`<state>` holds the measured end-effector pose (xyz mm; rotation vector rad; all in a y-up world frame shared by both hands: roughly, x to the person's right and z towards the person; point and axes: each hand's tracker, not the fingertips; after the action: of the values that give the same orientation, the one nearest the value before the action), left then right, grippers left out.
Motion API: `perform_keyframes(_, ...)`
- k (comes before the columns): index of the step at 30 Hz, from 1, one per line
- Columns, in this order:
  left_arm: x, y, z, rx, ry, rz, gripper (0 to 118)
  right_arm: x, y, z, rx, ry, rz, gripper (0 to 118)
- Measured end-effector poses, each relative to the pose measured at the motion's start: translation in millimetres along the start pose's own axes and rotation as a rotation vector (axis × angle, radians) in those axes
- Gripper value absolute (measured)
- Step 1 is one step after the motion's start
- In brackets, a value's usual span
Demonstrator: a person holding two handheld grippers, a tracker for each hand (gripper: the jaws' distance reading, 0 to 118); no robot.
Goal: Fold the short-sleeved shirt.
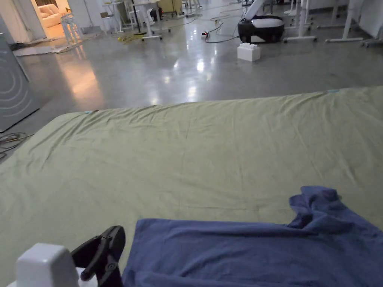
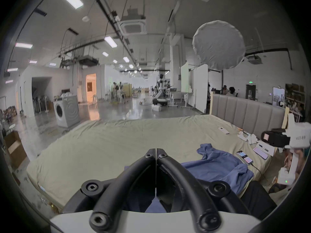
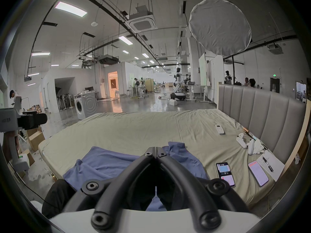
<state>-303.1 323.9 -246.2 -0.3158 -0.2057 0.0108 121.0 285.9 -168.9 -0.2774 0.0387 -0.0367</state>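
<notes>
So the shirt (image 3: 117, 162) lies on the bed (image 3: 134, 129) at its near edge. To the shirt's right sit two phones (image 3: 225, 174), and past those a remote (image 3: 219, 129) near the headboard (image 3: 262, 114). A washing machine (image 3: 85, 106) stands on the floor beyond the bed's far left corner.

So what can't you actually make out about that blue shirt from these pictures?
- Crumpled blue cotton shirt: its near hem is cut off by the bottom edge in the head view.
- Its middle hides behind the right gripper in the right gripper view.
- Its left part hides behind the left gripper in the left gripper view.
</notes>
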Motion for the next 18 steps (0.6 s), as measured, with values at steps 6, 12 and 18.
perform_keyframes(6, -50.1, -14.4, -117.0, -0.202, -0.056, 0.147, 1, 10.0, -24.3, -21.6, -0.124, -0.013, -0.023, 0)
perform_keyframes(12, -95.7, -59.2, -268.1, -0.454, -0.035, 0.287, 87, 24.1, -47.3, -40.2, -0.24, -0.042, -0.059, 0)
perform_keyframes(18, -112.3, -98.5, -349.0, -0.639, 0.123, 0.255, 84, 41.7, -59.7, -48.1, -0.309, -0.091, -0.102, 0)
